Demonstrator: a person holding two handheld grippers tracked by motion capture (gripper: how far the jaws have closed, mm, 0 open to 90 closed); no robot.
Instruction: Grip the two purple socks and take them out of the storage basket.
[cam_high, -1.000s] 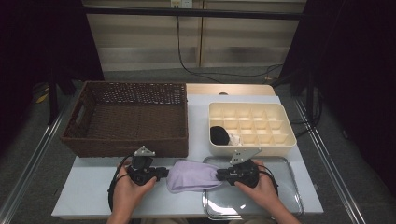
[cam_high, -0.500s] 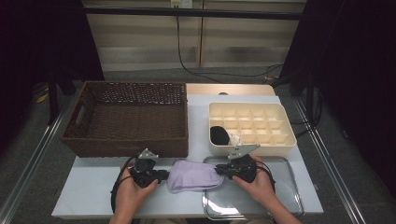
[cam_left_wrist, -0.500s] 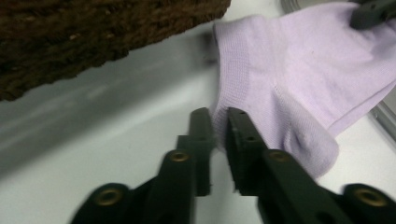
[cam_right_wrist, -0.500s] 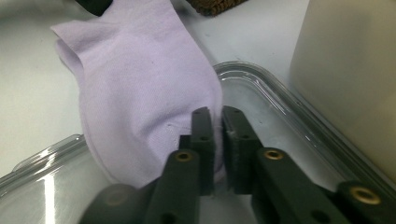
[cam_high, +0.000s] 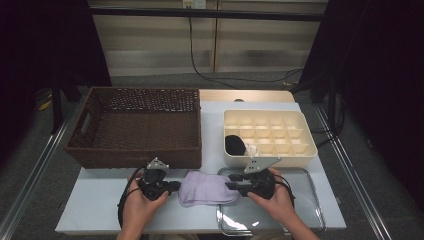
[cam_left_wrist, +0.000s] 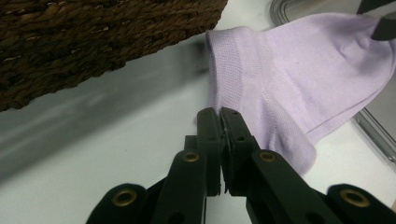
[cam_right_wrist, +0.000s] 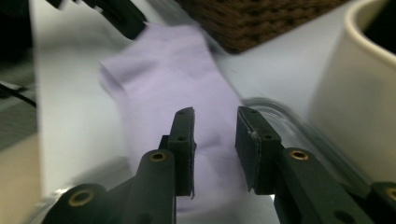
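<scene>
A lilac sock (cam_high: 205, 188) lies flat on the white table, its right end over the rim of a metal tray (cam_high: 300, 220). My left gripper (cam_high: 174, 187) is shut, its tips at the sock's left cuff corner (cam_left_wrist: 261, 74); no fabric shows between the jaws (cam_left_wrist: 219, 116). My right gripper (cam_high: 231, 186) is open at the sock's right end. In the right gripper view its jaws (cam_right_wrist: 215, 116) straddle the sock (cam_right_wrist: 173, 79), and the picture is blurred.
A brown wicker basket (cam_high: 135, 155) stands just behind the left hand. A cream divided box (cam_high: 305, 150) behind the right hand holds a black item (cam_high: 235, 145) in its near left cell. The tray rim (cam_right_wrist: 289, 126) runs under the right gripper.
Both hands have shifted only slightly, the right one a little towards the sock. The sock stays in about the same place between the grippers.
</scene>
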